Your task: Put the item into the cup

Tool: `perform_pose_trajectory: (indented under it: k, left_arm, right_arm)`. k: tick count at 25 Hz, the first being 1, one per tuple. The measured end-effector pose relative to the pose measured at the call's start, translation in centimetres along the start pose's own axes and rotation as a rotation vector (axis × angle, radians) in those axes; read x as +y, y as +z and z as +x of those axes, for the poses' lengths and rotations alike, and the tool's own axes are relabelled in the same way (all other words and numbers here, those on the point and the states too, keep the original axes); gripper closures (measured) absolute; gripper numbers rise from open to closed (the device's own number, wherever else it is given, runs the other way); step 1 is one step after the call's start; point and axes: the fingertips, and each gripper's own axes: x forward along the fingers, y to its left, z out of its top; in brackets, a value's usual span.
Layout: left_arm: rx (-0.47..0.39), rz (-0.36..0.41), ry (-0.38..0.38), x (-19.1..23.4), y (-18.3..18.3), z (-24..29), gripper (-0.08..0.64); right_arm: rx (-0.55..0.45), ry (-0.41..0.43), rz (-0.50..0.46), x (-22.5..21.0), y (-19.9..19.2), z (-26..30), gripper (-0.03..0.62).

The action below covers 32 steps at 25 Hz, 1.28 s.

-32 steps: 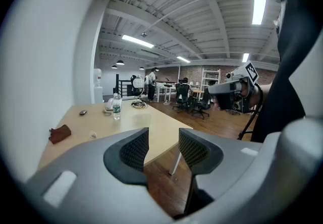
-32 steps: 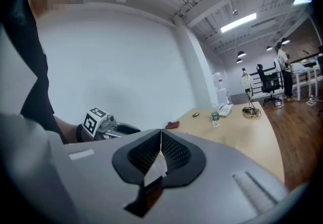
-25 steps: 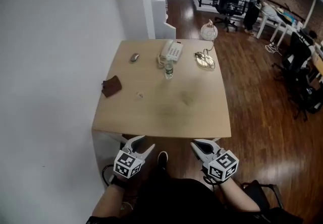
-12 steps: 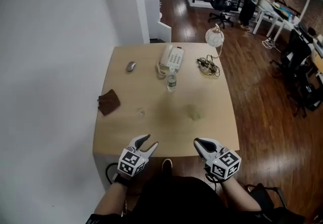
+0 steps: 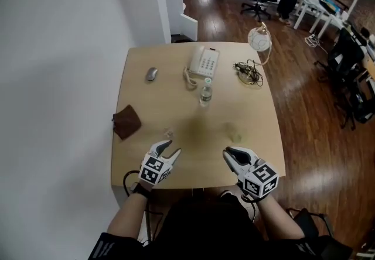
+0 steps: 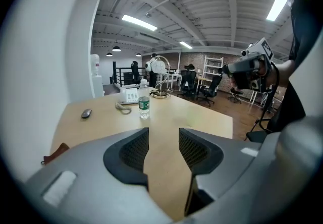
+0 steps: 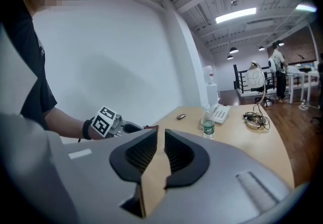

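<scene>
A small clear object (image 5: 169, 134) lies on the wooden table (image 5: 176, 109), just ahead of my left gripper (image 5: 167, 150); I cannot tell what it is. A faint greenish, see-through thing (image 5: 235, 134) sits ahead of my right gripper (image 5: 231, 155). Both grippers hover over the table's near edge. The left gripper (image 6: 164, 137) is open and empty, with bare tabletop showing between its jaws. On the right gripper (image 7: 160, 140) the jaws stand a narrow gap apart with nothing between them.
A water bottle (image 5: 205, 93) stands mid-table, with a white phone (image 5: 205, 62) and a mouse (image 5: 152, 74) behind it. Tangled cables (image 5: 249, 72) and a lamp (image 5: 259, 38) are at the far right. A brown pouch (image 5: 126, 121) lies at the left edge. A white wall runs along the left.
Both grippers have moved forward from below the table's near edge to above it. The table appears closer in the head view. Neither gripper's jaws have changed.
</scene>
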Motion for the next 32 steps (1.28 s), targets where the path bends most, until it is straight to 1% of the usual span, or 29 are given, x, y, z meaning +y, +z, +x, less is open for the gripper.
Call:
perform_pose_trajectory:
  k: [3,7,10,13,15,17,20,22,24,25,27,29,32]
  left_arm:
    - [0.07,0.012,0.045,3.3,-1.8,2.7,0.379]
    - [0.194,0.054,0.103,6.9,-5.2,6.3,0.379]
    - [0.278,0.066,0.124,8.8,-7.7,8.5,0.379]
    - [0.348,0.103,0.153,10.2,-9.6,9.9,0.396]
    - [0.374,0.08,0.15,10.6,-10.6,10.8,0.396]
    - [0.38,0.055,0.148,11.1,-11.2,11.4,0.398]
    - [0.39,0.053,0.172,11.8,-11.5,11.8,0.448]
    - [0.398,0.045,0.174,11.9,-11.9,12.1,0.475]
    - [0.411,0.062,0.168,11.7,-12.2,12.2,0.516]
    - [0.419,0.08,0.17,11.6,-12.2,12.2,0.551]
    - [0.423,0.1,0.176,11.4,-12.1,12.3,0.565]
    - [0.404,0.1,0.182,11.0,-11.3,12.3,0.565]
    - [0.32,0.116,0.193,9.9,-8.1,12.1,0.565]
  right_arm:
    - [0.021,0.01,0.008,-0.2,0.0,1.8,0.534]
    - [0.053,0.027,0.037,-0.1,-0.8,3.6,0.532]
    - [0.079,0.027,0.05,-0.1,-1.7,4.5,0.529]
    - [0.11,0.038,0.067,0.0,-2.9,4.9,0.528]
    - [0.126,0.043,0.075,0.0,-3.5,5.0,0.526]
    - [0.134,0.042,0.086,0.0,-4.1,4.9,0.526]
    - [0.142,0.034,0.101,-0.4,-4.9,4.4,0.526]
    - [0.147,0.024,0.115,-0.8,-5.2,3.7,0.526]
    - [0.143,0.011,0.129,-1.4,-5.4,3.0,0.526]
    - [0.139,0.004,0.136,-1.7,-5.4,2.7,0.526]
    - [0.126,-0.013,0.152,-2.5,-5.3,1.9,0.526]
    - [0.109,-0.029,0.164,-3.4,-5.0,1.0,0.526]
    - [0.075,-0.056,0.169,-4.5,-4.2,-0.6,0.526]
